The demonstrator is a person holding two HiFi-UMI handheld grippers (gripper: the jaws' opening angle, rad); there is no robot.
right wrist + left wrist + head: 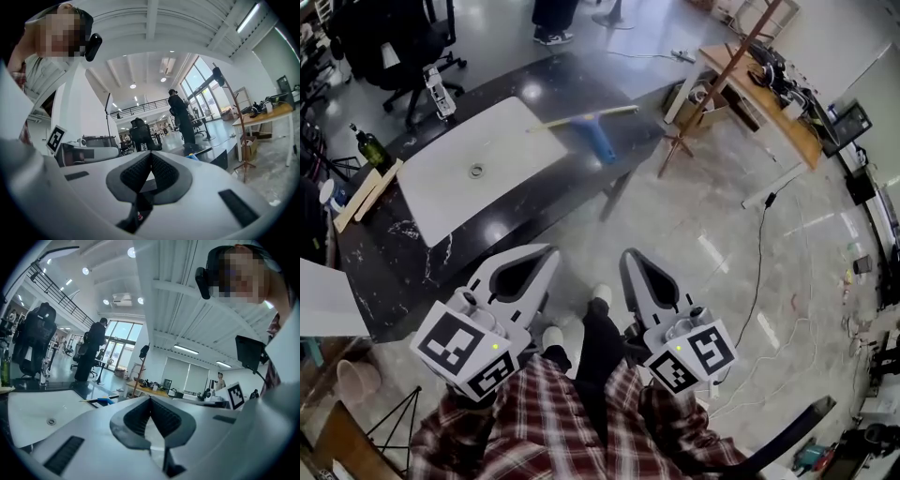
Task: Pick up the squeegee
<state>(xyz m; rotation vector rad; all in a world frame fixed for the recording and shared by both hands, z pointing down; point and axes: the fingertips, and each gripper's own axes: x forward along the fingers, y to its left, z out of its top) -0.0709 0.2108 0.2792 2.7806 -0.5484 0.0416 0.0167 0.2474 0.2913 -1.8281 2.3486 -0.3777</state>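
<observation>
The squeegee (598, 137) lies on the far part of the dark table (539, 211), its blue blade just beyond the corner of the white panel (455, 183) and its pale handle stretching sideways. The left gripper (549, 251) and the right gripper (629, 254) hover side by side in front of the person's plaid sleeves, well apart from the squeegee. Each one's ribbed jaws meet at the tips and hold nothing (the gripper views show only floor behind them).

Squeegee (598, 139) on table (412, 258), at panel's (450, 192) right edge
</observation>
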